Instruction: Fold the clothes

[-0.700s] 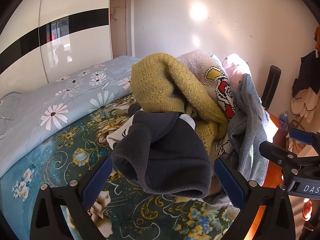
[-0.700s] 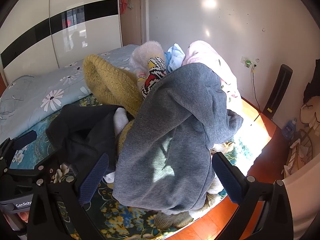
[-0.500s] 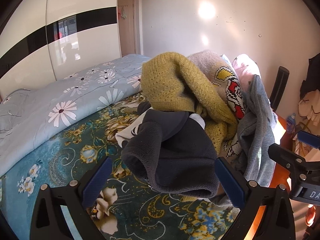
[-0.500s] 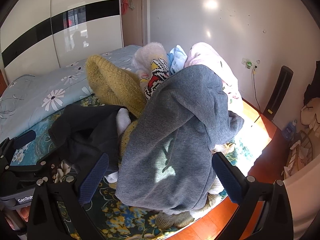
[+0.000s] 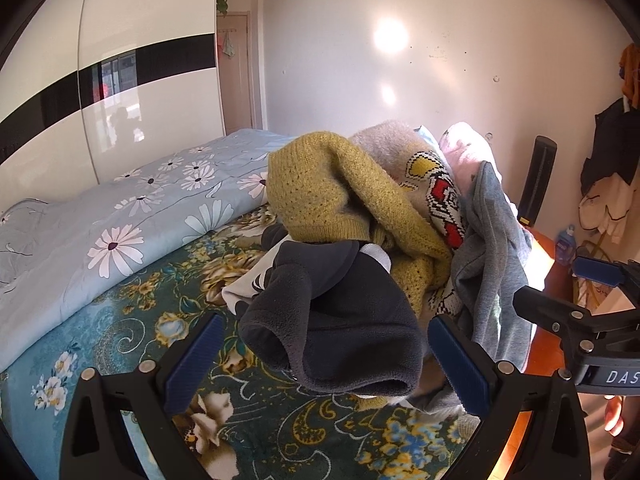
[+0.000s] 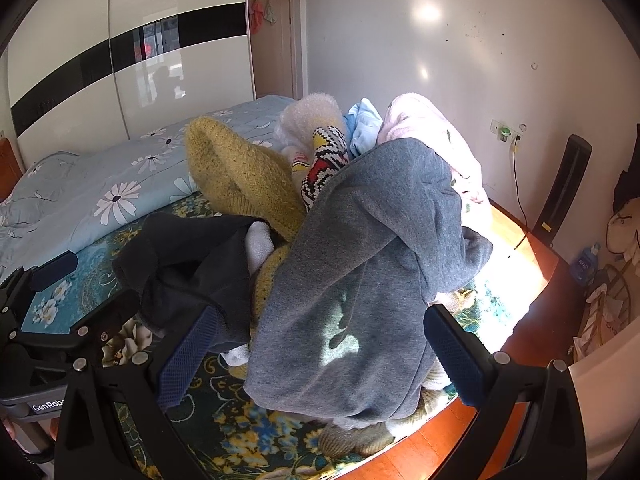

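A heap of clothes lies on the bed's floral blanket (image 5: 132,344). A dark grey fleece garment (image 5: 340,328) is at the front of the heap, with a mustard knit sweater (image 5: 332,188) behind it and a grey sweatshirt (image 6: 372,280) on the right. A patterned knit (image 5: 440,188), a pink garment (image 6: 432,132) and a light blue one (image 6: 364,124) sit further back. My left gripper (image 5: 324,364) is open, its jaws either side of the dark fleece, not touching. My right gripper (image 6: 320,360) is open in front of the grey sweatshirt.
A pale blue daisy-print duvet (image 5: 120,216) covers the bed's left side. A white wardrobe (image 5: 120,60) stands behind it. Right of the bed are orange wood floor (image 6: 532,312), a black chair (image 6: 564,188), a blue bottle (image 6: 586,264) and hanging clothes (image 5: 616,148).
Both grippers have drawn back a little and tilted up, so the heap sits slightly lower and more wall shows. Both stay open. The clothes have not moved.
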{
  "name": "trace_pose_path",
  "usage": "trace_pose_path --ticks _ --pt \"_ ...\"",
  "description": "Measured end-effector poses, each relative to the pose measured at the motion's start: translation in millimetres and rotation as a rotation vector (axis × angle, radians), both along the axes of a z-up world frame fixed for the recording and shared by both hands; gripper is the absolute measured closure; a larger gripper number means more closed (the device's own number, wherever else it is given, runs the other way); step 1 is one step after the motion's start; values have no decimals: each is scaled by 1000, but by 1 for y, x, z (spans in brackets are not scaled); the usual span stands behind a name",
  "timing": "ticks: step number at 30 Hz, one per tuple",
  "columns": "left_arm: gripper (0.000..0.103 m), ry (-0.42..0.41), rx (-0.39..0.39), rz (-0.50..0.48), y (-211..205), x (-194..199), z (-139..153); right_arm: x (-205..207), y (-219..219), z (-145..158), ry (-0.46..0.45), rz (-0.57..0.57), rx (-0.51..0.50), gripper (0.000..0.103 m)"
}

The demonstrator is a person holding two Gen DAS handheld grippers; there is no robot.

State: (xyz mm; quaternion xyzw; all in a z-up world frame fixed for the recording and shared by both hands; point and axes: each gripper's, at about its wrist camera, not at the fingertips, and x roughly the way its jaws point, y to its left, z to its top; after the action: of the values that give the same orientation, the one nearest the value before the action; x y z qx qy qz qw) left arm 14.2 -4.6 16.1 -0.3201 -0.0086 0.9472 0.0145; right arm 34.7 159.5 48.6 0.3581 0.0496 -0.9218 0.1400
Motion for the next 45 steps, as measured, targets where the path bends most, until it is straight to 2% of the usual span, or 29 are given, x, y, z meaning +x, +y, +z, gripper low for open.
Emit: trace_pose_path --ticks 8,12,14,19,25,29,34,42,45 --pt "0 28 -29 -24 7 6 8 5 3 10 30 5 -2 0" --pt "0 14 104 -62 -4 4 11 8 6 16 47 18 -16 0" --pt "0 27 135 -62 -5 4 13 10 6 18 55 27 -13 0" --pt "0 39 88 -68 0 4 17 13 5 23 82 48 -11 0" --pt "0 64 74 -88 2 5 21 10 8 29 111 55 -26 0" --pt "0 52 82 -96 3 -1 22 8 7 28 112 100 -11 0" --pt "0 44 34 -96 7 -6 22 6 9 25 110 119 -23 0" --pt "0 24 42 -115 7 -14 19 7 10 27 199 149 -6 0" --pt "0 16 45 -122 7 -17 18 4 10 27 193 157 -3 0"
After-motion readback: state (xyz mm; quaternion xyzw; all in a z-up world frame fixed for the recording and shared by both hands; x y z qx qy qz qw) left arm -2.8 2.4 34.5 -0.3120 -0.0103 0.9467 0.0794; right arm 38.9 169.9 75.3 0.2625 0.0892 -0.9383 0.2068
